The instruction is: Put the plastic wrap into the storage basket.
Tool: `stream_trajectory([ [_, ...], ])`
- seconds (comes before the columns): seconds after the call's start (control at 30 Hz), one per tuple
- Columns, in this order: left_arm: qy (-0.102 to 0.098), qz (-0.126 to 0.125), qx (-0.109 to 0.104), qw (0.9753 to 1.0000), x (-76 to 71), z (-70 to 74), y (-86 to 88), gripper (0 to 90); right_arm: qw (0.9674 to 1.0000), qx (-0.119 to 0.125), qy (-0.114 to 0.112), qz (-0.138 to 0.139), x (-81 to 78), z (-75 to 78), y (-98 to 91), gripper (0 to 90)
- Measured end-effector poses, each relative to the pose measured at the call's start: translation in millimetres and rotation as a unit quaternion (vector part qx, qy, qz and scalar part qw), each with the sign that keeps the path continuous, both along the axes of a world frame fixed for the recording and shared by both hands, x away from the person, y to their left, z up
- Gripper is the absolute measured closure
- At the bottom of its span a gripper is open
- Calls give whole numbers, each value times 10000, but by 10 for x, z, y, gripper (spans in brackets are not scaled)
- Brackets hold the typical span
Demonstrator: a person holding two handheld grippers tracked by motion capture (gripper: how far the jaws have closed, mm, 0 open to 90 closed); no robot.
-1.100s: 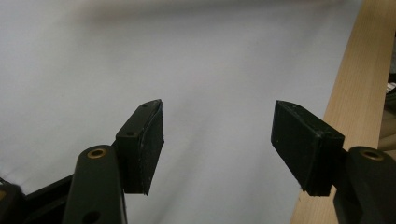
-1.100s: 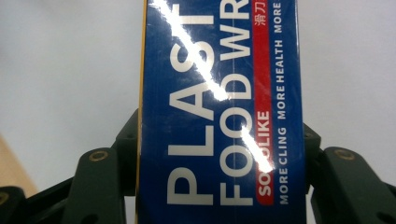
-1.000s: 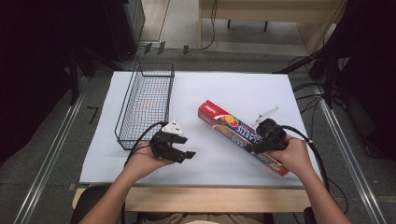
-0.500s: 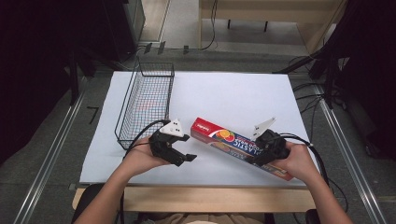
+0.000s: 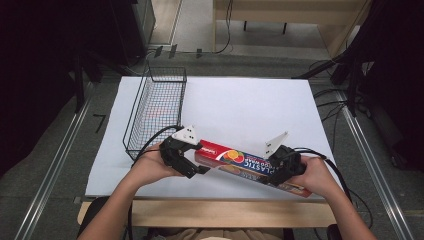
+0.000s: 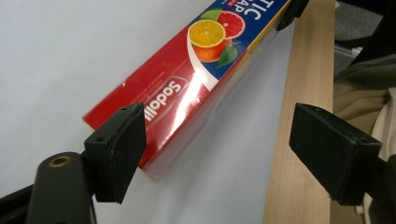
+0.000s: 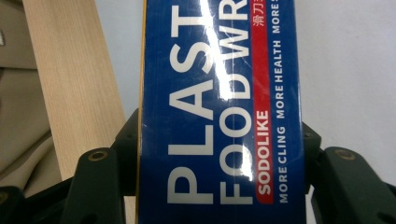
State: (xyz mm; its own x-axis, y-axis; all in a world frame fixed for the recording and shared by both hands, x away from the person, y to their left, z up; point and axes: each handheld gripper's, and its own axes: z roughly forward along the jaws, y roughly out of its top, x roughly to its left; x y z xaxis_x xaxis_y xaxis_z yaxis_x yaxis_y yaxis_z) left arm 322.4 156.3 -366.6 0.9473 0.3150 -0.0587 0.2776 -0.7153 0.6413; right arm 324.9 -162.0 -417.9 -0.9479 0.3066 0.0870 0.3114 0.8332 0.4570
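A long red and blue plastic wrap box hangs low over the white sheet near the table's front edge. My right gripper is shut on its blue end, and in the right gripper view the box is pressed between both jaws. My left gripper sits at the box's red end. Its jaws have just been opening and now stand wide. In the left gripper view the red end reaches between them, close to the left pad, with neither pad pressing on it.
A black wire basket stands at the left of the white sheet, just beyond my left hand. The wooden table edge runs right below both hands. Dark equipment and cables surround the table.
The right gripper has carried the box leftward and toward the front edge, bringing its red end up to the left gripper. The left jaws have opened wide.
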Motion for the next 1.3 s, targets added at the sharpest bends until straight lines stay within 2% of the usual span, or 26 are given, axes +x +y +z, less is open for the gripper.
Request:
stream_trajectory([
  [0.07,-55,-68,64,9999,-1,13,-15,214,9998,-32,57,193,-21,-22,47,420],
  [0.13,-37,-91,4,10000,-5,15,-32,214,9996,-35,77,255,-35,-29,59,419],
  [0.2,-32,-157,32,9999,-12,11,-54,214,9990,-26,186,409,-62,-39,94,417],
  [0.33,15,-206,74,9998,-22,-17,-109,214,9986,-86,154,501,-90,-27,148,417],
  [0.47,52,-393,72,9992,-48,-43,-166,213,9979,-71,115,631,-123,-1,211,417],
  [0.53,71,-465,124,9988,-57,-56,-193,207,9973,-125,25,729,-151,18,259,417],
  [0.67,72,-532,293,9981,-82,-82,-258,205,9965,-161,10,826,-181,34,323,417],
  [0.7,123,-576,291,9978,-86,-95,-272,209,9962,-175,-28,857,-185,42,340,417],
  [0.83,166,-663,472,9965,-113,-135,-324,212,9956,-181,19,914,-206,78,386,417],
  [0.87,156,-695,496,9962,-119,-143,-335,212,9952,-137,-56,966,-201,85,402,417],
  [1.0,109,-804,577,9950,-144,-164,-381,212,9945,-115,-86,1033,-207,117,458,417],
  [1.03,6,-815,594,9949,-156,-180,-396,213,9947,-160,-87,1009,-219,130,470,417],
  [1.07,-25,-837,651,9944,-162,-186,-406,215,9942,-126,-191,1047,-219,141,498,417],
  [1.13,11,-861,705,9938,-174,-206,-438,216,9946,-131,-156,1017,-229,150,509,417],
  [1.3,-55,-985,868,9913,-206,-253,-523,228,9938,-108,-191,1093,-238,182,545,417],
])
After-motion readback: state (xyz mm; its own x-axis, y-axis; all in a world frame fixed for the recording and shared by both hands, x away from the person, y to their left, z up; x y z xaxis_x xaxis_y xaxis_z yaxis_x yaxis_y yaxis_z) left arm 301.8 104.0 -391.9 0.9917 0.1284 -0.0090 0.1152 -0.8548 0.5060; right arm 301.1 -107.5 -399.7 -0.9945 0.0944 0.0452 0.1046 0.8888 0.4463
